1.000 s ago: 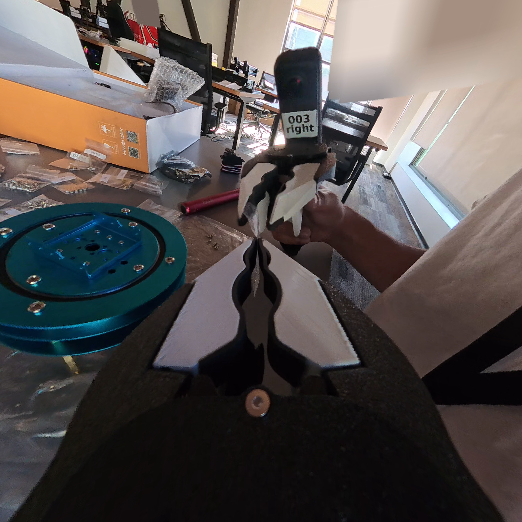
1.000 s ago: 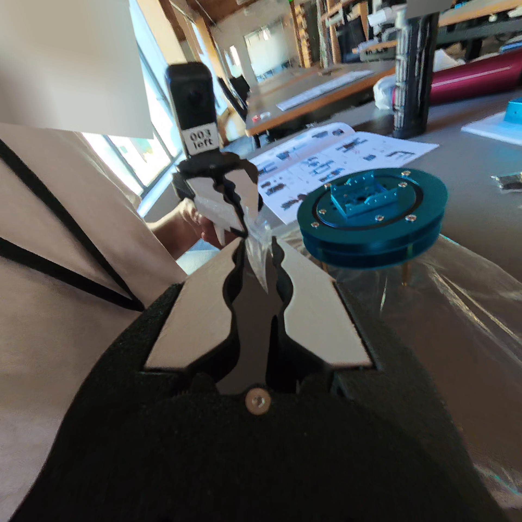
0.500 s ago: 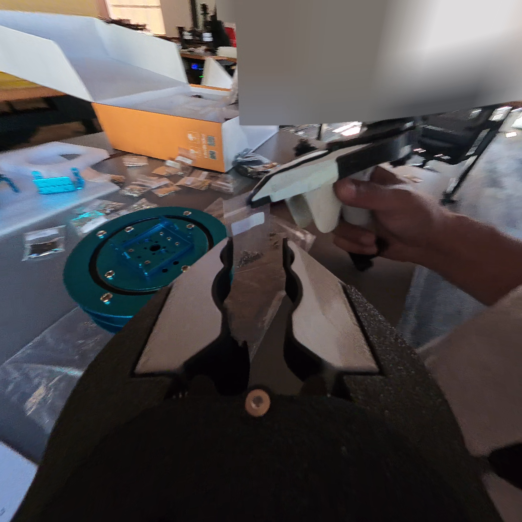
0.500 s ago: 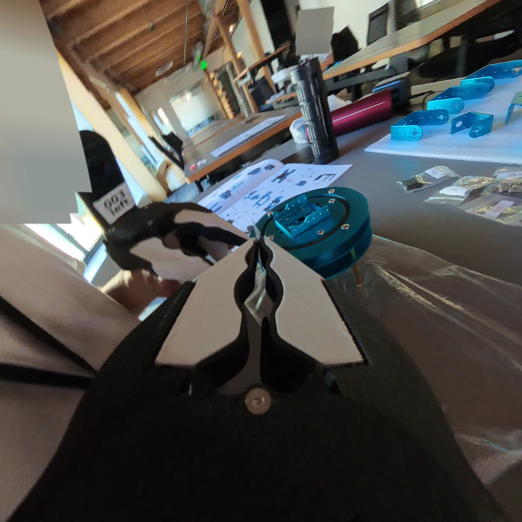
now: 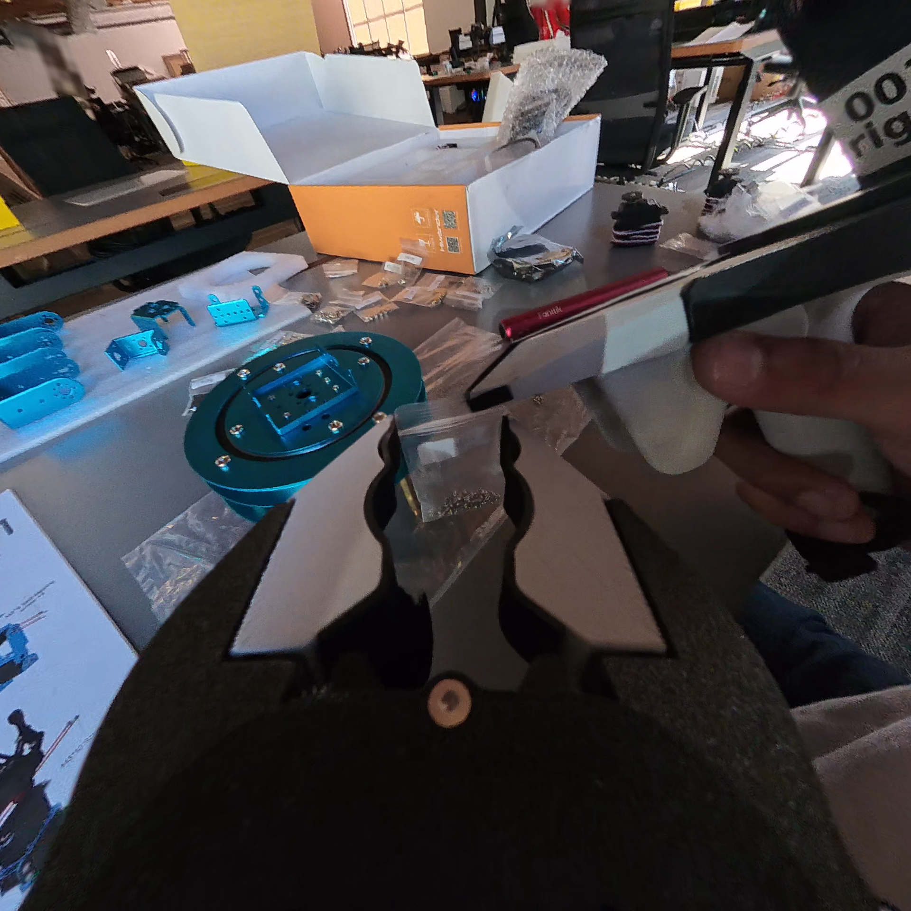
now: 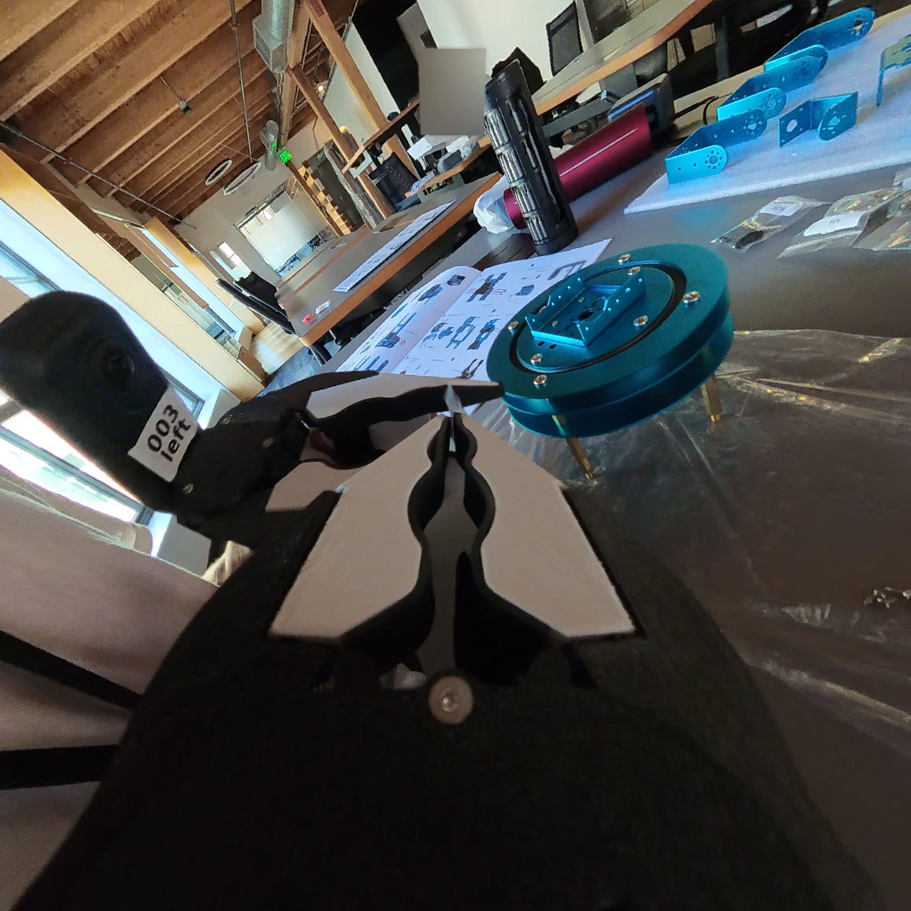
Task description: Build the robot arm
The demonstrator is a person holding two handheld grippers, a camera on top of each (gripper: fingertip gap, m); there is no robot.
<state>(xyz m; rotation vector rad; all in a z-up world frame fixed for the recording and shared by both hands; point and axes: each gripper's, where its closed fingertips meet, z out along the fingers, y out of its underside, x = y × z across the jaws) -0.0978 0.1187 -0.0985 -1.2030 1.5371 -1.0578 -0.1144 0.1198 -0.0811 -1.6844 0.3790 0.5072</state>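
Observation:
A small clear plastic bag [image 5: 451, 468] with tiny screws in its bottom hangs between the fingers of my left gripper [image 5: 446, 424], which is open; whether the fingers touch the bag's edges I cannot tell. My right gripper [image 6: 451, 419] is shut on the bag's top corner, and its tip shows in the left wrist view [image 5: 485, 399]. In the right wrist view the bag [image 6: 451, 399] is edge-on, and the left gripper [image 6: 436, 383] reaches in from the left. A teal round metal base [image 5: 305, 409] with a blue square bracket on top stands just behind.
On the grey table: an open orange and white box [image 5: 384, 217], blue metal brackets [image 5: 138, 340] on white foam, several small parts bags [image 5: 394, 291], a red tube [image 5: 581, 305], an open manual [image 6: 468, 315], a black cylinder [image 6: 532, 162], a clear plastic sheet [image 6: 739, 493]. Less than 4 cm separates the two grippers' tips.
My left gripper has opened and let go of the bag. My right gripper has closed on the bag and now holds it alone. Both views have swung towards the table.

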